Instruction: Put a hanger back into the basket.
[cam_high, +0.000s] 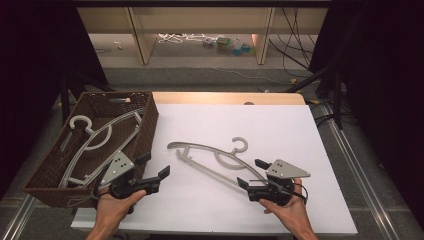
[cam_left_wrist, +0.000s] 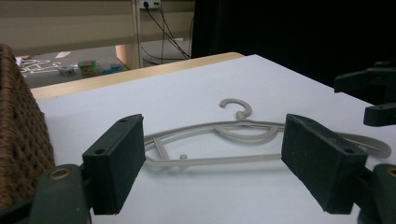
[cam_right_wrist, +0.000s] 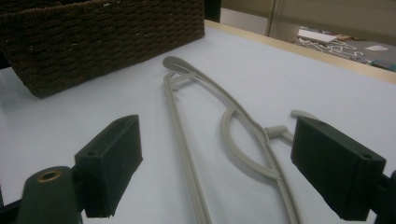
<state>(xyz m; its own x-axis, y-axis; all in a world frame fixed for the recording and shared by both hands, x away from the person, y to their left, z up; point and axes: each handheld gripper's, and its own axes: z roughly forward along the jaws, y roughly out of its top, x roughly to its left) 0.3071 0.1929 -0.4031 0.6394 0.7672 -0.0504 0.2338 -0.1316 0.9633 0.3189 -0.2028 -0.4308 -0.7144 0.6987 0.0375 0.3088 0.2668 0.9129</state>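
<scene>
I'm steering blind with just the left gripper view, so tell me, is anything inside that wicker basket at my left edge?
Observer: Yes, the high view shows grey hangers lying in the basket.
Operator: Is the right gripper open?
Observer: Open, with the table hanger running up between its jaws.
Operator: Is it touching that hanger?
Observer: Cannot tell; from above, the right gripper sits at the hanger's near end.

A hanger (cam_high: 212, 157) lies flat on the table (cam_high: 280, 125), about mid-table. A basket (cam_high: 145, 132) stands at the table's left edge, with more hangers (cam_high: 95, 137) in it. The left gripper (cam_high: 152, 167) sits just right of the basket's near corner; the right gripper (cam_high: 252, 174) is at the hanger's near right end.
</scene>
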